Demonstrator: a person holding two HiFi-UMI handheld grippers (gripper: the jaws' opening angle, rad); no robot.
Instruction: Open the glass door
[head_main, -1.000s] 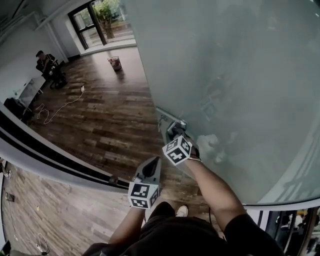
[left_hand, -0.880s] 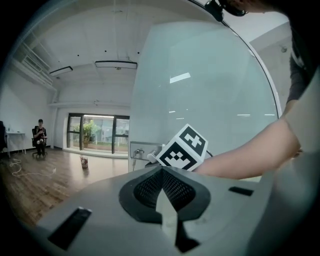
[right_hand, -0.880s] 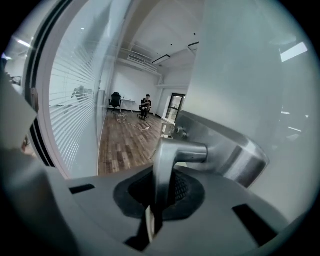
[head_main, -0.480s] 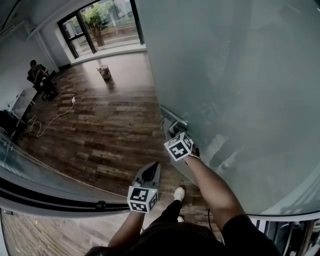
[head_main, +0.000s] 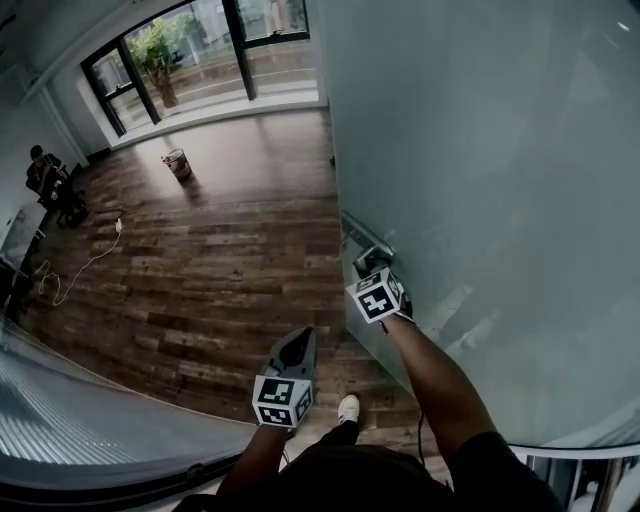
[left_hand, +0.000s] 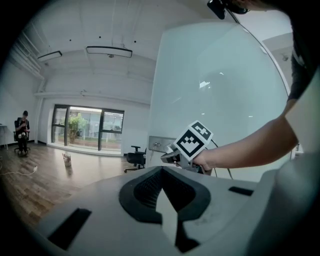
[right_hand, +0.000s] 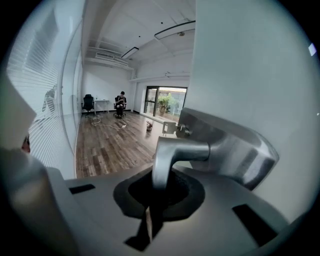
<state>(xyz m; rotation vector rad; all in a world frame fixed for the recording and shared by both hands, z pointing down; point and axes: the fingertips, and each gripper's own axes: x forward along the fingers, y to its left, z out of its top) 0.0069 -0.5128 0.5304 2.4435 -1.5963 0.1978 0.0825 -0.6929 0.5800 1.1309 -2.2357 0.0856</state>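
Observation:
The frosted glass door (head_main: 480, 150) fills the right of the head view and stands swung open into the room. My right gripper (head_main: 367, 265) is shut on the door's metal lever handle (right_hand: 172, 155), which runs down between the jaws in the right gripper view. The handle's mounting plate (right_hand: 235, 150) sits just behind it. In the left gripper view the door (left_hand: 225, 90) rises on the right, with the right gripper (left_hand: 170, 156) at the handle. My left gripper (head_main: 297, 342) hangs lower and to the left over the wooden floor, shut with nothing in it.
Dark wood floor (head_main: 220, 260) stretches ahead to tall windows (head_main: 200, 50). A small bin (head_main: 178, 162) stands near them. A person (head_main: 45, 175) sits at the far left, with a white cable (head_main: 80, 265) on the floor. A glass wall with blinds (head_main: 90, 430) curves along the lower left.
The door has swung further open and more of the room shows. Both grippers have moved forward with it, the right one still on the handle. The blinds wall has slid lower left.

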